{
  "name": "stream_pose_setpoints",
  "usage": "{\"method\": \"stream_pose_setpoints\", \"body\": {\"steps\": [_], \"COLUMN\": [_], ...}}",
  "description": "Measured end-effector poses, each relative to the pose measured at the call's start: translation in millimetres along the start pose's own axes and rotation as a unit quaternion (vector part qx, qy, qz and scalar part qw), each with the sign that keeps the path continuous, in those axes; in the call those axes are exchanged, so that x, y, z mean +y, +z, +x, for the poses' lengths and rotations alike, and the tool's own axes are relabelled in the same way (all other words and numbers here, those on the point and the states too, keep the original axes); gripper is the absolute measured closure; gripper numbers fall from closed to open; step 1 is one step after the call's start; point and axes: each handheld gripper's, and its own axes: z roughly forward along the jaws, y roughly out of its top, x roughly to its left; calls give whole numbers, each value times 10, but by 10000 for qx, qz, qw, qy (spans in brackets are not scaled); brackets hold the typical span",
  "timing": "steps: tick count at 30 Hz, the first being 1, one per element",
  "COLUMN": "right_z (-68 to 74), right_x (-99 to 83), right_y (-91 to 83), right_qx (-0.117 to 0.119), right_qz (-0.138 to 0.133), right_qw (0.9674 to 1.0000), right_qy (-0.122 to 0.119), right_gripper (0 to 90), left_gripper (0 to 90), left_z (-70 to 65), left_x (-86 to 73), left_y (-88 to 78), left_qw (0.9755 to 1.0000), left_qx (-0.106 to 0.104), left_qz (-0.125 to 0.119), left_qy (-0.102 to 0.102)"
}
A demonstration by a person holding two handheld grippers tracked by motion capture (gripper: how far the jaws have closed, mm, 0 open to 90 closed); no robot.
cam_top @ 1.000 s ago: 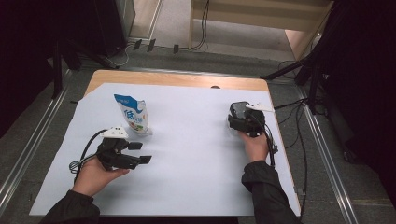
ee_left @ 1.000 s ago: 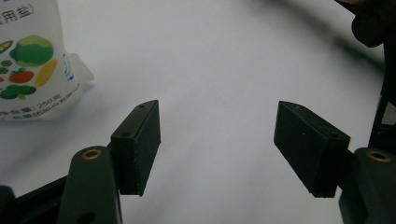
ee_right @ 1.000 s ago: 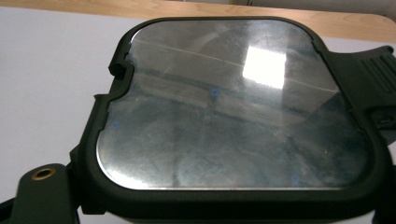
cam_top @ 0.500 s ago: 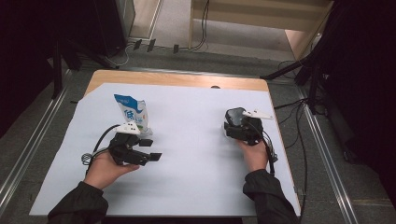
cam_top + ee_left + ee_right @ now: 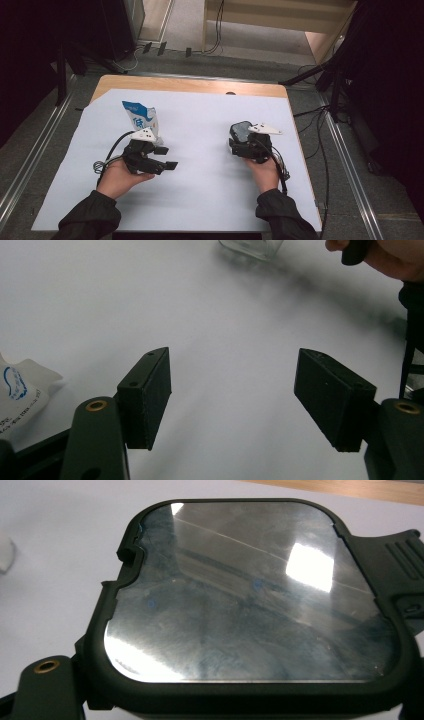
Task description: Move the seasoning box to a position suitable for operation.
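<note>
A crumpled blue and white pouch (image 5: 140,117) stands on the white sheet at the left; its edge (image 5: 20,390) shows in the left gripper view. Just in front of it, my left gripper (image 5: 167,157) points to the right, its jaws wide apart with nothing between them (image 5: 232,385). To the right, my right gripper (image 5: 243,143) is shut on a clear container with a dark-rimmed lid (image 5: 241,130). That lid (image 5: 250,590) spans the right gripper view, glossy and reflective. The container's glass base (image 5: 250,246) also shows far off in the left gripper view.
A white sheet (image 5: 200,115) covers most of the wooden table (image 5: 190,85). Cables trail from both grippers, one off the table's right edge (image 5: 320,165). Metal rails (image 5: 30,160) run along the floor on both sides. Bare sheet lies between the two hands.
My right hand has carried the container leftward, toward the middle of the sheet. My left hand has shifted to the right, staying close to the pouch with its jaws still apart.
</note>
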Motion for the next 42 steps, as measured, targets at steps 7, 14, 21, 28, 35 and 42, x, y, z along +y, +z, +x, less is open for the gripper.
{"method": "stream_pose_setpoints", "body": {"steps": [7, 14, 21, 28, 35, 42], "right_z": [277, 480, 697, 883, 1027, 1058], "right_x": [-54, -84, -107, -132, -214, -250], "right_y": [26, 34, 93, 167, 252, 251], "right_qx": [254, 434, 640, 766, 852, 807], "right_qz": [54, 85, 98, 44, -16, -93], "right_qw": [9993, 9984, 9966, 9957, 9932, 9921], "right_qy": [-255, -359, -505, -525, -787, -953], "right_gripper": [158, 157, 157, 157, 157, 156], "left_gripper": [319, 320, 322, 322, 323, 326], "left_z": [0, 4, 0, -4, 17, 22], "left_x": [21, 20, 9, -5, -28, -36], "left_y": [28, 17, 26, 21, 6, 36], "left_qw": [10000, 9999, 9999, 9999, 9999, 9996], "left_qx": [26, 71, 93, 103, 132, 206], "left_qz": [11, 26, 72, 68, 49, 134], "left_qy": [55, 92, 110, 95, 67, 101]}}
